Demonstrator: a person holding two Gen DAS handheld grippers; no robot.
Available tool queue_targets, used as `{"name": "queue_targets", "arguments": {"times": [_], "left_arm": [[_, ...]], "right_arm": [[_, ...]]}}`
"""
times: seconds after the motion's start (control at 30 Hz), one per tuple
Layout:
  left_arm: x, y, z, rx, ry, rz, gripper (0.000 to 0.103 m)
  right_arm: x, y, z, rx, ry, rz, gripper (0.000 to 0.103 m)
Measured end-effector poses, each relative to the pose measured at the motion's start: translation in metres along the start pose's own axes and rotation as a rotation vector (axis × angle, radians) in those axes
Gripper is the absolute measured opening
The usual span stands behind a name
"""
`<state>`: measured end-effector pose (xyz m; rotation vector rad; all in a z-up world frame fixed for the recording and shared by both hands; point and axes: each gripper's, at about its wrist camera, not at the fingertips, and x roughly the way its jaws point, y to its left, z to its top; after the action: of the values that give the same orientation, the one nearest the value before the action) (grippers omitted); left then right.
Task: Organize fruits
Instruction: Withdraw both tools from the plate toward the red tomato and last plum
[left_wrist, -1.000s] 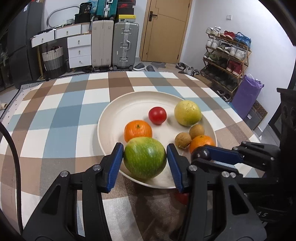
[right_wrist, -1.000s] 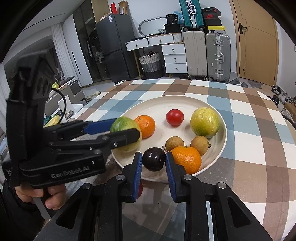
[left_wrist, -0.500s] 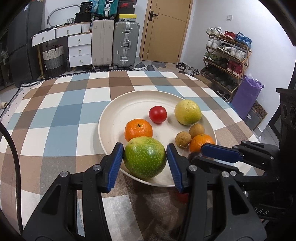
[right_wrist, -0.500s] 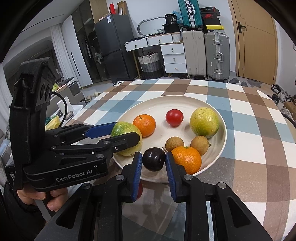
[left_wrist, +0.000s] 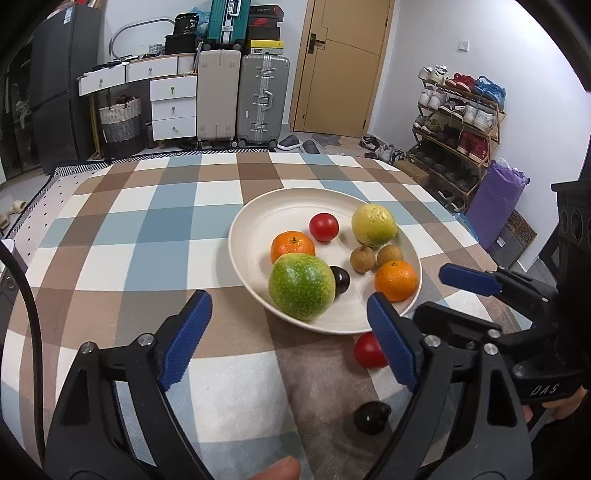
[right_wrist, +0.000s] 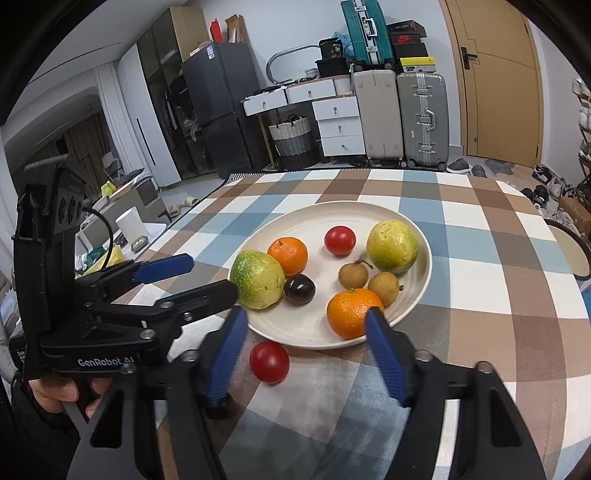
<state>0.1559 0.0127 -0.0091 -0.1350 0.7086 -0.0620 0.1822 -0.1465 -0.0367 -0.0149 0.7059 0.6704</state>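
A checked cloth of brown, blue and white squares covers the tabletop (left_wrist: 147, 236); beyond its far edge, at twelve o'clock, two hard suitcases, one beige (left_wrist: 218, 98) and one silver (left_wrist: 263, 99), stand upright side by side against the wall; a teal suitcase (left_wrist: 226, 18) lies on top behind them; at eleven o'clock sits a white chest of drawers (left_wrist: 173, 105) with a woven basket (left_wrist: 120, 118) just beside it; a dark refrigerator (right_wrist: 218, 110) stands at ten o'clock; a tan door (left_wrist: 341, 66) is at one o'clock; a shoe rack (left_wrist: 458, 122) full of shoes fills two o'clock, a purple bag (left_wrist: 495, 199) near its foot; slippers (left_wrist: 295, 142) lie on the floor by the door.
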Motion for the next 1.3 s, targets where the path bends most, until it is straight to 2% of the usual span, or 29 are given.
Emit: {"name": "queue_targets", "arguments": {"times": [0.07,0.2,0.27,0.5,0.87,1.1,1.3], "left_arm": [[-0.007,0.004,-0.002,-0.01,-0.009,0.018,0.101],[-0.023,0.01,-0.005,-0.043,-0.023,0.012,0.102],[-0.029,0.011,-0.008,-0.049,-0.022,0.009,0.102],[-0.042,0.004,-0.019,-0.036,-0.015,0.021,0.102],[-0.041,-0.005,-0.038,0.003,0.005,0.041,0.102],[-0.036,0.0,-0.046,-0.028,0.041,0.029,0.102],[-0.033,0.007,-0.05,-0.053,0.055,0.041,0.102]], "right_arm": [[-0.004,-0.001,-0.002,0.013,-0.003,0.004,0.087],[-0.01,-0.004,-0.005,0.044,0.011,0.004,0.094],[-0.012,-0.005,-0.007,0.048,0.017,-0.012,0.102],[-0.02,-0.007,-0.014,0.054,0.019,-0.044,0.103],[-0.015,-0.004,-0.022,0.03,0.063,-0.063,0.103],[-0.007,-0.002,-0.026,0.019,0.1,-0.07,0.103],[0.006,0.001,-0.029,-0.009,0.164,-0.116,0.103]]}}
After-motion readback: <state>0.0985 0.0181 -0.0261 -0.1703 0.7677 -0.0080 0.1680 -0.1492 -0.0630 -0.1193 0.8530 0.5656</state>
